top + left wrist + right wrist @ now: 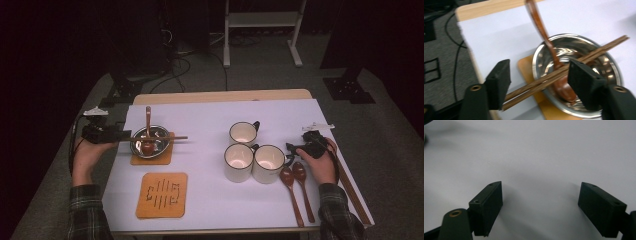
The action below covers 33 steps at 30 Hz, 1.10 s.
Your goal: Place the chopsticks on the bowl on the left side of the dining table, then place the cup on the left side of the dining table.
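Observation:
A steel bowl (136, 141) (537, 56) stands on an orange coaster (167, 153) (526, 65) at the table's left. A brown wooden spoon (148, 122) (538, 22) leans in it, handle pointing away. A pair of wooden chopsticks (171, 138) (586, 55) lies across the bowl's rim. My left gripper (122, 135) (539, 80) is at the bowl's left side with its jaws apart; the chopsticks' near ends run between them without being pressed. My right gripper (292, 148) (541, 207) rests open over bare white table beside the mugs, nothing between its fingers.
Three white mugs (243, 133) (238, 162) (268, 163) cluster right of centre. Two wooden spoons (295, 190) lie in front of the right hand, and more chopsticks (352, 190) lie along the right edge. A second orange coaster (161, 195) sits at the front left.

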Each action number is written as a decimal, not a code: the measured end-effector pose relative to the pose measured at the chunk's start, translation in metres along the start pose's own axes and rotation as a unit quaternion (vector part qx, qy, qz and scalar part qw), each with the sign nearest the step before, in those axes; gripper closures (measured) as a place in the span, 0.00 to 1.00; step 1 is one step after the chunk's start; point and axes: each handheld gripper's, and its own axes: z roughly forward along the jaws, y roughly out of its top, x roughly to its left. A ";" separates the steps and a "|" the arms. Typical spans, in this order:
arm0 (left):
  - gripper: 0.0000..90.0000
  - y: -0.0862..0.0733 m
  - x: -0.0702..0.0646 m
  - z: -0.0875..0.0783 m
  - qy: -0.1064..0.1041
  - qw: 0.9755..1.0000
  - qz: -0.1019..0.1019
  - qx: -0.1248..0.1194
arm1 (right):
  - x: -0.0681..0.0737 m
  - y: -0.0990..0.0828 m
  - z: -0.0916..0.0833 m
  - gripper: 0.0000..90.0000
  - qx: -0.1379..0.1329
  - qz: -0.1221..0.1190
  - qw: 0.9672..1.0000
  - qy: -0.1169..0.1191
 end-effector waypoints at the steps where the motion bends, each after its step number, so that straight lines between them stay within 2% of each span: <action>1: 0.31 0.002 -0.003 0.001 -0.004 1.000 0.003 0.000 | 0.000 0.000 0.000 0.20 0.000 0.000 1.000 0.000; 5: 0.25 0.007 -0.013 0.006 -0.023 1.000 0.014 -0.005 | 0.000 0.000 0.000 0.20 0.000 0.000 1.000 0.000; 16: 0.11 0.013 -0.028 0.014 -0.048 0.998 0.041 -0.003 | 0.000 0.000 0.000 0.20 0.000 0.000 1.000 0.000; 22: 0.10 0.017 -0.037 0.019 -0.048 0.997 0.053 0.004 | 0.000 0.000 0.000 0.20 0.000 0.000 1.000 0.000; 30: 0.10 0.024 -0.054 0.025 -0.059 0.996 0.071 0.008 | 0.000 0.000 0.000 0.20 0.000 0.001 1.000 0.001; 33: 0.10 0.026 -0.060 0.029 -0.062 0.995 0.072 0.008 | -0.001 0.000 0.000 0.20 0.000 0.001 1.000 0.002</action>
